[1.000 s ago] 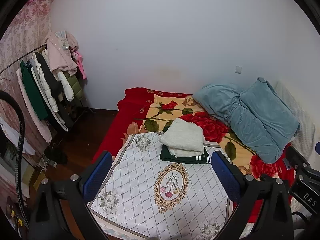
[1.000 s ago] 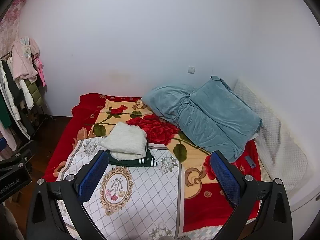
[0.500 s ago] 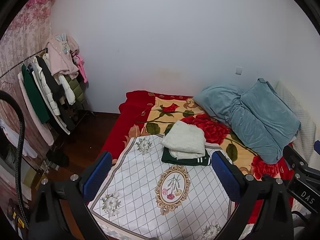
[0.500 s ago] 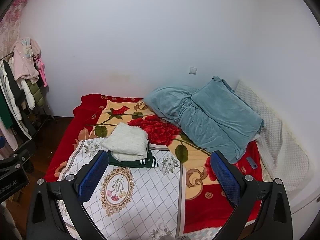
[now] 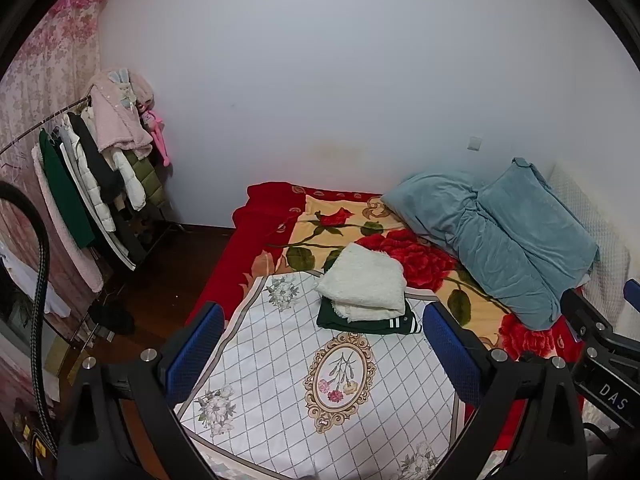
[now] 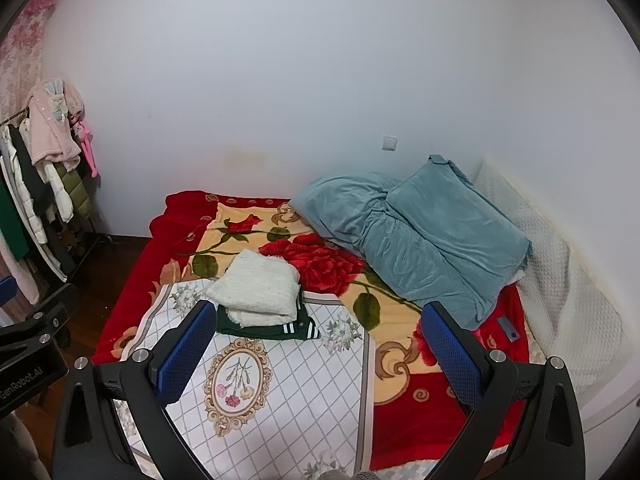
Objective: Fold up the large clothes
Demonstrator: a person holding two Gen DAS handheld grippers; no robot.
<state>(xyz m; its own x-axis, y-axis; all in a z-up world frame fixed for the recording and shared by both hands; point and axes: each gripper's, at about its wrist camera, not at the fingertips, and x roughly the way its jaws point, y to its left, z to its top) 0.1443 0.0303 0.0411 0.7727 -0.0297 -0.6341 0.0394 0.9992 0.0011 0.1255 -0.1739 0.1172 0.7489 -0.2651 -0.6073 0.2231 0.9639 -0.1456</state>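
1. Now, the left gripper (image 5: 324, 350) fills the bottom of the left wrist view, its blue-padded jaws spread wide with nothing between them.
2. Likewise the right gripper (image 6: 318, 354) sits at the bottom of the right wrist view, jaws wide apart and holding nothing.
3. At mid-frame, a folded white knit garment (image 5: 362, 286) lies on top of a folded dark green garment (image 5: 360, 322) with white stripes at its edge; the two form one stack.
4. That stack rests at the far edge of a white lattice-patterned cloth (image 5: 280, 360) with a floral oval, spread flat over a red rose blanket (image 5: 420, 256) on the bed.
5. At right of the frame, a rumpled blue-grey quilt (image 5: 504, 236) is heaped on the blanket, well apart from the stack.
6. At left, a clothes rack (image 5: 92, 184) holds hanging coats: pink, white, black, green.
7. Both grippers hover above the near part of the cloth, apart from the stack.
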